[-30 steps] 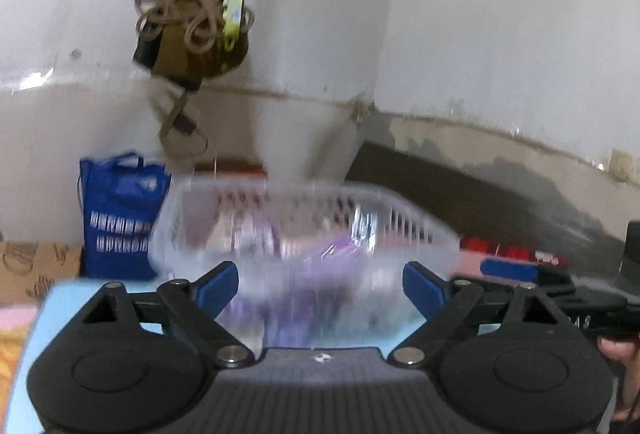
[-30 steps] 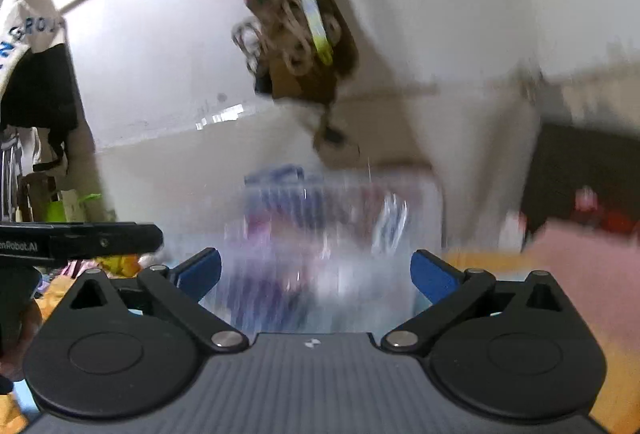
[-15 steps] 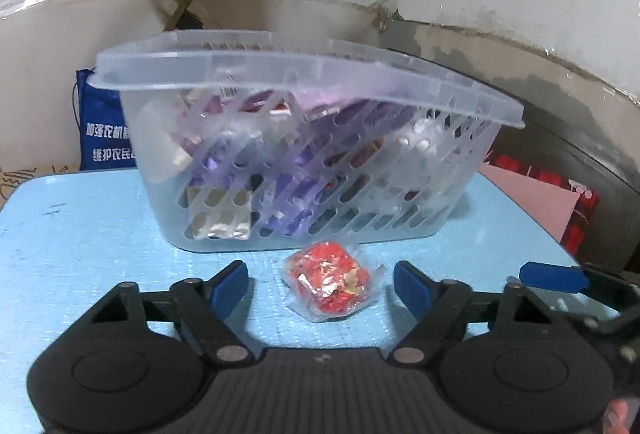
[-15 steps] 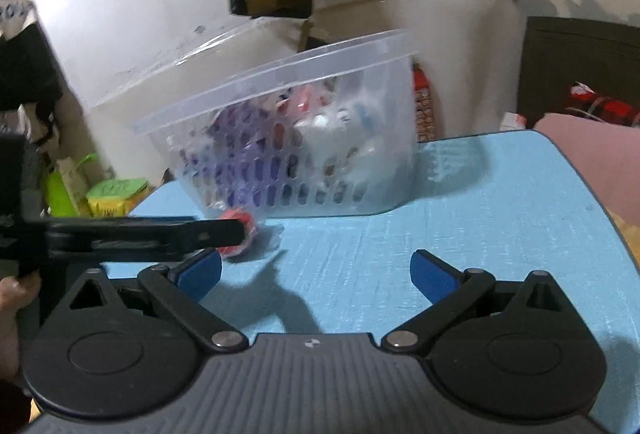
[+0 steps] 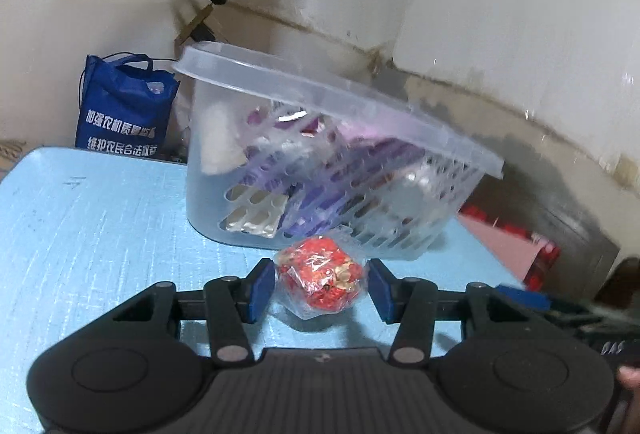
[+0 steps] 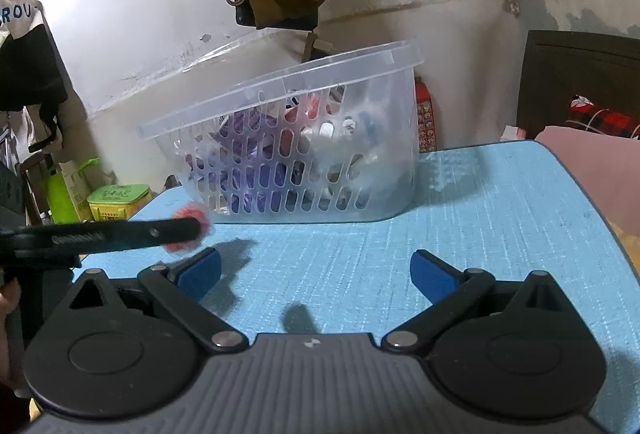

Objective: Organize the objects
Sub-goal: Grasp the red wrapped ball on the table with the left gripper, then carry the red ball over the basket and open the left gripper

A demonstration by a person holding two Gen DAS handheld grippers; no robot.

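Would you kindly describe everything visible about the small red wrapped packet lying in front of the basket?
The red packet is a small lumpy bundle of red and gold pieces sealed in clear crinkled plastic film. It rests on the light blue table, just in front of the clear slotted basket; whether its film touches the basket wall is unclear. It sits between the blue pads of the left gripper, whose fingers flank it closely on either side without visibly squeezing it. From the right wrist view it shows only as a blurred red spot behind the left gripper's finger.

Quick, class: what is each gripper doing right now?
Left gripper: open around the red packet, not yet clamped.
Right gripper: open, empty.
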